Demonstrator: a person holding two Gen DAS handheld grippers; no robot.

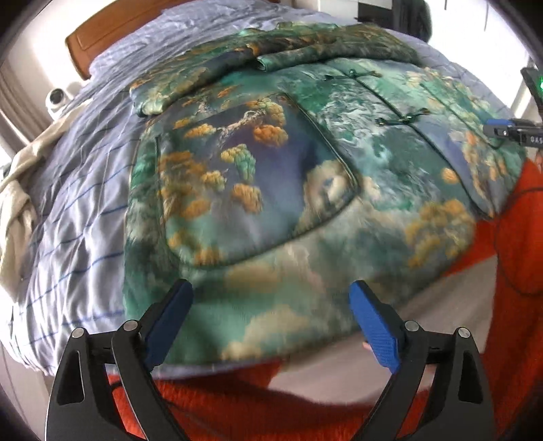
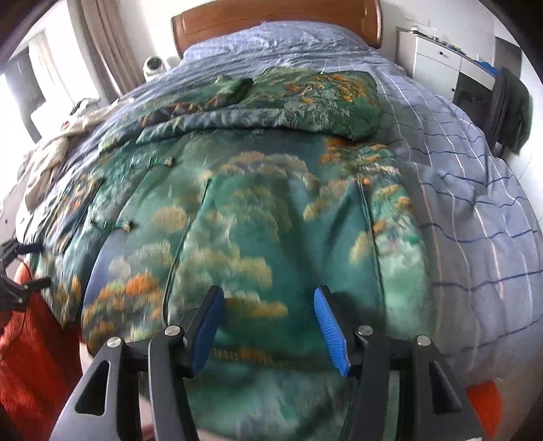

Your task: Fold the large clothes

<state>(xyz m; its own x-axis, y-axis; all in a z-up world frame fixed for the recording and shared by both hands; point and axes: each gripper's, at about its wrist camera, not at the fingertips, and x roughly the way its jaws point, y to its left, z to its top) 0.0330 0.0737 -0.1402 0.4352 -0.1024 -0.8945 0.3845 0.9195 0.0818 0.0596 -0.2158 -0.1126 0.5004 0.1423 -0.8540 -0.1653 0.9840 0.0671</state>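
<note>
A large padded jacket printed with green clouds and orange trees lies front up on the bed, frog buttons down its middle, both sleeves folded across its top. It also fills the right wrist view. My left gripper is open and empty, just above the jacket's hem at its left side. My right gripper is open and empty, above the hem at the jacket's right side. The right gripper's tip shows at the far right of the left wrist view.
The bed has a pale blue checked duvet and a wooden headboard. A cream garment lies at the bed's left edge. A white dresser stands right of the bed. The person's orange sweater is near the hem.
</note>
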